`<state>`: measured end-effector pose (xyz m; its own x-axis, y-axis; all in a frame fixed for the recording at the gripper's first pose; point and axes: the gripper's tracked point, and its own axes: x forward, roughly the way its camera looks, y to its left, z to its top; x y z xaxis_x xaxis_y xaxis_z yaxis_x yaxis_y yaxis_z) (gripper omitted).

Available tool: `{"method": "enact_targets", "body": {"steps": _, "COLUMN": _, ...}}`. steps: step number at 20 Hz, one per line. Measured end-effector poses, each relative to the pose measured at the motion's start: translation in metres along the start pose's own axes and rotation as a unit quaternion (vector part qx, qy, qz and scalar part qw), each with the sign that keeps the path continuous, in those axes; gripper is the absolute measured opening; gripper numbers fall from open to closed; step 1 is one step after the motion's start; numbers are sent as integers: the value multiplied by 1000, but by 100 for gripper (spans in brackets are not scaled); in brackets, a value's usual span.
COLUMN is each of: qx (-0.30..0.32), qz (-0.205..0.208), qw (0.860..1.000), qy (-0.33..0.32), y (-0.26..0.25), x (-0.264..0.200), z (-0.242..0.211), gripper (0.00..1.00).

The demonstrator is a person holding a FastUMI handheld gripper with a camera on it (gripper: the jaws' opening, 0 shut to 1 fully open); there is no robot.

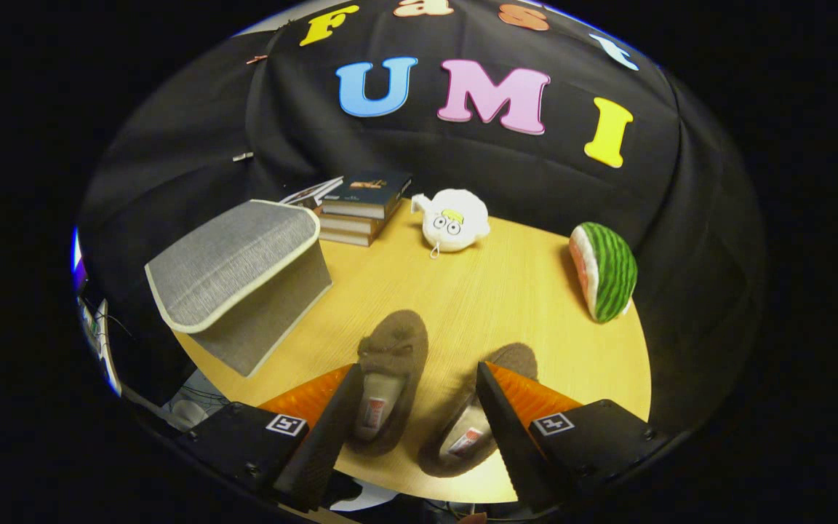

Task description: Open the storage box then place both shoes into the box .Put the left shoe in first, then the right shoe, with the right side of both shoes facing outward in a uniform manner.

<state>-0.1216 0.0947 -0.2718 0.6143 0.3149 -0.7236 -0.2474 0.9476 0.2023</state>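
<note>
Gaping claw (414, 375) – above slippers (388, 378)

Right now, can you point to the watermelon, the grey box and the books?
watermelon (612, 271), gripper view, on its green striped rind.
grey box (233, 262), gripper view, on its closed lid.
books (364, 207), gripper view, on the stack's top cover.

Fuzzy brown shoes (419, 393); woven grey fabric storage box (237, 269); matt wood-grain table (492, 291); plush toy (454, 220).
</note>
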Motion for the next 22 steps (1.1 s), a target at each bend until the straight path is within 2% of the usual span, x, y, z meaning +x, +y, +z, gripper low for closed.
{"method": "enact_targets", "body": {"steps": 5, "qx": -4, "qz": 9, "qw": 999, "qy": 43, "y": 5, "x": 40, "z": -24, "gripper": 96}}
{"method": "enact_targets", "body": {"steps": 13, "qx": 47, "qz": -2, "qw": 995, "qy": 83, "y": 2, "x": 100, "z": -47, "gripper": 82}}
{"method": "enact_targets", "body": {"steps": 15, "qx": 67, "qz": 9, "qw": 994, "qy": 91, "y": 9, "x": 110, "z": -47, "gripper": 70}}
{"method": "enact_targets", "body": {"steps": 16, "qx": 74, "qz": 13, "qw": 993, "qy": 92, "y": 13, "x": 115, "z": -48, "gripper": 61}}
{"method": "enact_targets", "body": {"steps": 18, "qx": 69, "qz": 5, "qw": 993, "qy": 96, "y": 13, "x": 123, "z": -49, "gripper": 40}}
{"method": "enact_targets", "body": {"steps": 19, "qx": 67, "qz": 1, "qw": 993, "qy": 94, "y": 11, "x": 124, "z": -48, "gripper": 38}}
{"method": "enact_targets", "body": {"steps": 21, "qx": 71, "qz": -13, "qw": 993, "qy": 90, "y": 5, "x": 124, "z": -48, "gripper": 23}}
{"method": "enact_targets", "body": {"steps": 22, "qx": 74, "qz": -13, "qw": 993, "qy": 91, "y": 5, "x": 125, "z": -49, "gripper": 11}}
